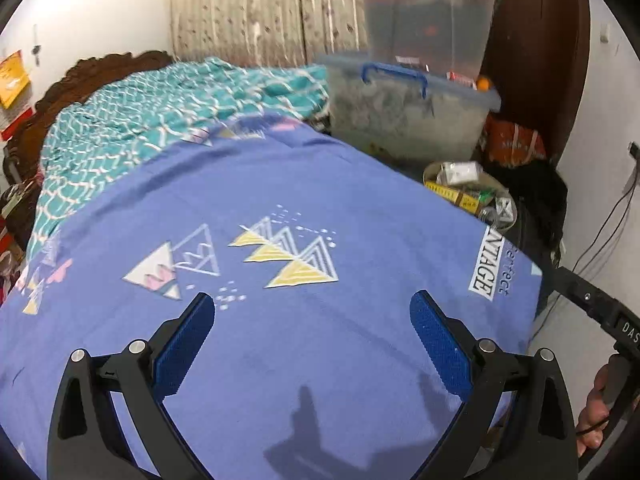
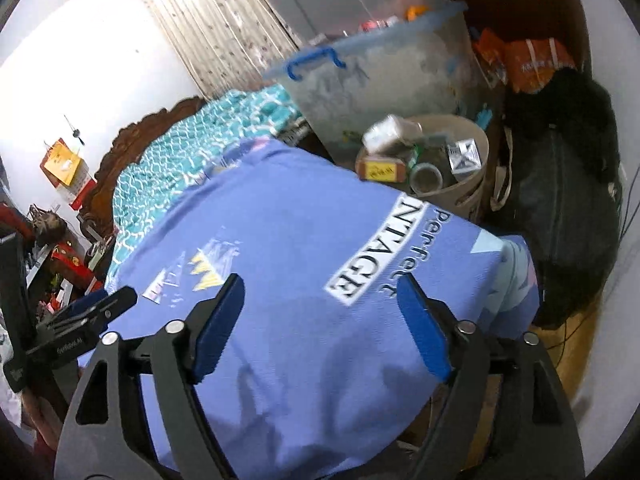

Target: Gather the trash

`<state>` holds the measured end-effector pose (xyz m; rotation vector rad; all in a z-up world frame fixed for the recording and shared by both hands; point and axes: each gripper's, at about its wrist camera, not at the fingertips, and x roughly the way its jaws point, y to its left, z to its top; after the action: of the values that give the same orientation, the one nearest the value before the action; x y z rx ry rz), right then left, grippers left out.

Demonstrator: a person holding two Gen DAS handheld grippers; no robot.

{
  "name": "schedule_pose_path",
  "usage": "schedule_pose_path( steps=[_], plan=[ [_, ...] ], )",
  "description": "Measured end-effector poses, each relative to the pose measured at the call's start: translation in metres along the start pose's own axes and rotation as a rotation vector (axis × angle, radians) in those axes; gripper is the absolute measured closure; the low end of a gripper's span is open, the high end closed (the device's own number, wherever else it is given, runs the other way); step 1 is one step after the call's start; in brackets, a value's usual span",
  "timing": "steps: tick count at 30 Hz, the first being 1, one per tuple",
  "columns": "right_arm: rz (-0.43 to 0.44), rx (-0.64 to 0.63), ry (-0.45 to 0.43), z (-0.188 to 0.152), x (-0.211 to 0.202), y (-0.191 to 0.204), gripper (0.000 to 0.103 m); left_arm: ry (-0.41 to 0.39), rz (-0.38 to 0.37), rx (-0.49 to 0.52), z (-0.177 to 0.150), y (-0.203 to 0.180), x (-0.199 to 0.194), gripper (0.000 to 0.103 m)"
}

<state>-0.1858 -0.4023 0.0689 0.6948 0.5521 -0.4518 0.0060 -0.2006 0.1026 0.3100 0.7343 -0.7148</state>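
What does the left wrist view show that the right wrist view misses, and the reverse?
Only the left wrist view shows the row of yellow triangle prints on the sheet and a hand gripping a handle at the right edge. Only the right wrist view shows the tape roll in the bin and the cluttered red shelf at left. Both show the purple sheet, the full bin beside the bed, the stacked plastic tubs, the teal blanket, and open, empty fingers.

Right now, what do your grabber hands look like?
Each gripper, left and right, has a black frame with silver bolts and two fingers with blue, bumpy pads. A bare hand holds the right one's black handle, marked with white letters.
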Motion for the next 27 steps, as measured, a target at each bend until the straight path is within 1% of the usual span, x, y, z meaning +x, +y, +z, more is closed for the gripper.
schedule_pose_path(
  steps=[2, 4, 7, 9, 12, 16, 22, 24, 27],
  plan=[
    [-0.005, -0.004, -0.039, -0.004, -0.015, 0.012, 0.016, -0.031, -0.002, -0.018, -0.006, 0.008, -0.016, 0.009],
    [-0.009, -0.005, -0.062, -0.007, -0.026, 0.021, 0.013, -0.040, -0.003, -0.038, -0.010, 0.012, -0.026, 0.009],
    [-0.013, -0.007, -0.069, -0.017, -0.034, 0.033, 0.010, -0.028, -0.042, -0.063, -0.018, 0.017, -0.034, 0.009],
    [-0.018, -0.009, -0.064, -0.021, -0.035, 0.035, 0.009, -0.032, -0.048, -0.068, -0.022, 0.018, -0.038, 0.009],
    [-0.025, -0.003, -0.050, -0.028, -0.036, 0.040, 0.008, -0.034, -0.019, -0.061, -0.028, 0.014, -0.042, 0.009],
    [-0.026, -0.005, -0.041, -0.033, -0.037, 0.044, 0.008, -0.038, -0.010, -0.055, -0.031, 0.009, -0.046, 0.009],
    [-0.038, -0.024, -0.096, -0.033, -0.048, 0.048, 0.006, -0.071, 0.024, -0.056, -0.030, 0.005, -0.053, 0.009],
    [-0.055, -0.029, -0.105, -0.034, -0.049, 0.049, 0.004, -0.075, 0.046, -0.063, -0.030, 0.004, -0.053, 0.009],
    [-0.094, -0.028, -0.128, -0.037, -0.048, 0.047, 0.004, -0.067, 0.073, -0.063, -0.031, 0.003, -0.049, 0.009]
  ],
)
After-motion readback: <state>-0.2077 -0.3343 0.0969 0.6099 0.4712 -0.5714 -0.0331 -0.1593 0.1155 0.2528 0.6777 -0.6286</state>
